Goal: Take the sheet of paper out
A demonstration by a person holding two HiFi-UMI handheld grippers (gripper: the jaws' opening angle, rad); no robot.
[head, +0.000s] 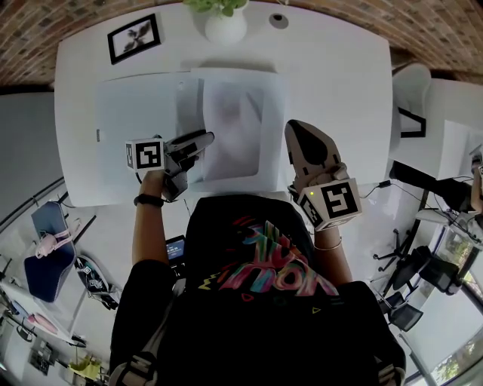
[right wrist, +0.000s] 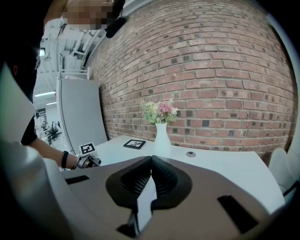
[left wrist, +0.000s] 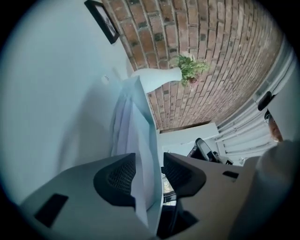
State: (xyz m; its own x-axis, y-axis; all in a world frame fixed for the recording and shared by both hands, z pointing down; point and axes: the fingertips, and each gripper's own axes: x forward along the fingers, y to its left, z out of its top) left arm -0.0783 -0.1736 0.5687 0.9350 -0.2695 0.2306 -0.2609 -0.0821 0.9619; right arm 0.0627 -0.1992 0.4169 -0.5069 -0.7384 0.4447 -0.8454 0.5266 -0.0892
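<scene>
A translucent plastic sleeve (head: 136,113) lies on the white table (head: 339,90), with the sheet of paper (head: 234,128) inside its right half. My left gripper (head: 205,139) reaches in from the near left, rolled on its side. In the left gripper view its jaws (left wrist: 149,176) stand open around the lifted sleeve (left wrist: 140,136); one pad touches it and a small gap shows at the other. My right gripper (head: 290,128) sits at the sleeve's right edge and is shut (right wrist: 151,173) on a thin white edge; which layer it pinches I cannot tell.
A white vase with flowers (head: 225,29) stands at the table's far edge, with a small framed picture (head: 133,38) to its left and a round disc (head: 278,21) to its right. A white chair (head: 411,83) stands off the table's right side.
</scene>
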